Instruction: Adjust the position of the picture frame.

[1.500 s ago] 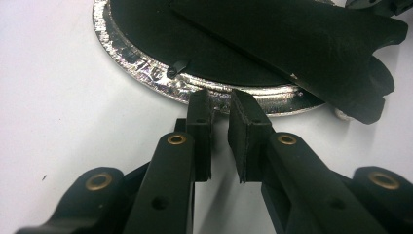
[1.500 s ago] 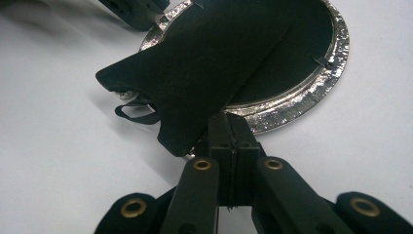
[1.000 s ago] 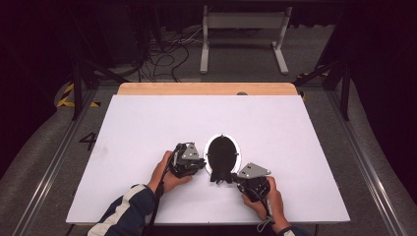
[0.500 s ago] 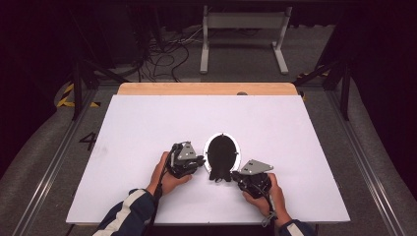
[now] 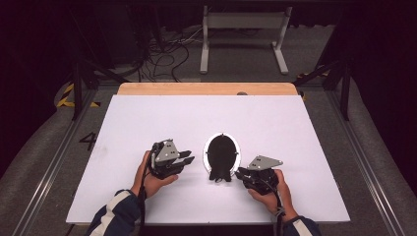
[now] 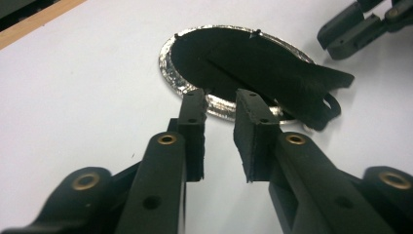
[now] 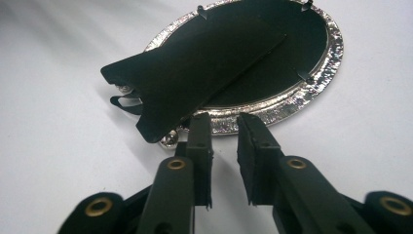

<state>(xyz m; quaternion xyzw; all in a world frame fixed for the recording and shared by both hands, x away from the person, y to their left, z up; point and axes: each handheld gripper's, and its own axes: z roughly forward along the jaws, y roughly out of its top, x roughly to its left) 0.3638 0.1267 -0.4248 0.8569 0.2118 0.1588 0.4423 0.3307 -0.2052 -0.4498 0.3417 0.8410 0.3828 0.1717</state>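
I see an oval picture frame [image 5: 222, 156] lying face down near the middle of the white tabletop [image 5: 147, 123], closer to my edge. Its silver rim [image 6: 168, 66] rings a black backing, and the black easel stand [image 7: 195, 68] lies folded across the back, its foot jutting past the rim toward me.

Left claw [image 5: 187, 160]: held just left of the frame, tips pointing at it. In the left gripper view its jaws have just been opening and now stand slightly apart, with nothing between the pads. The tips sit at the near rim of the frame; I cannot tell whether they touch it.

Right claw [image 5: 239, 174]: held just right of the frame's lower end, tips close to the stand's foot. In the right gripper view its jaws have likewise just been opening; a narrow gap shows, with nothing clamped. The tips are just short of the silver rim.

In the left gripper view, the right claw's tips appear at the upper right, beyond the stand's foot.

Frame flat on the tabletop, held by neither claw.
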